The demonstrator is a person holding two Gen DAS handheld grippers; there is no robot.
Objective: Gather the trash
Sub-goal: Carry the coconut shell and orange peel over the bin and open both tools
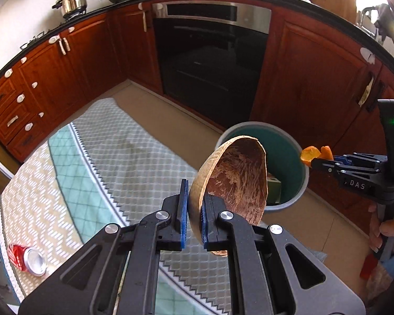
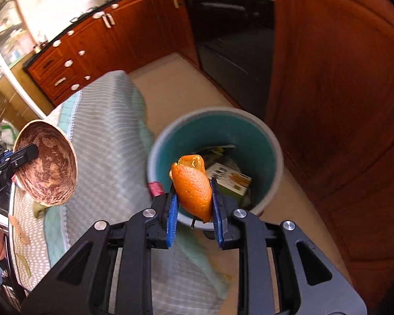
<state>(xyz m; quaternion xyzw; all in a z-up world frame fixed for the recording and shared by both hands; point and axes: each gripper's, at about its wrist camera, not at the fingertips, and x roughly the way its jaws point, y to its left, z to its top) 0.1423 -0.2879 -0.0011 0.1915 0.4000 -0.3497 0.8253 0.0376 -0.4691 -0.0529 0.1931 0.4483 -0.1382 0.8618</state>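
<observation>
My left gripper (image 1: 194,204) is shut on the rim of a brown half coconut shell (image 1: 236,178), held in the air above the table's right edge; the shell also shows in the right wrist view (image 2: 48,162). My right gripper (image 2: 193,199) is shut on a curled orange peel (image 2: 193,183), held just above the near rim of the teal trash bin (image 2: 262,141). The peel (image 1: 315,153) hangs over the bin's right rim (image 1: 239,126) in the left wrist view. Cartons and paper (image 2: 231,178) lie inside the bin. A crushed red soda can (image 1: 26,258) lies on the table at the lower left.
The table carries a grey and mint quilted cloth (image 1: 113,162). Peel scraps (image 2: 21,236) lie on its left side. The bin stands on the beige floor (image 1: 155,105) beside the table. Red wooden cabinets (image 1: 310,84) and a black oven (image 1: 210,57) stand behind.
</observation>
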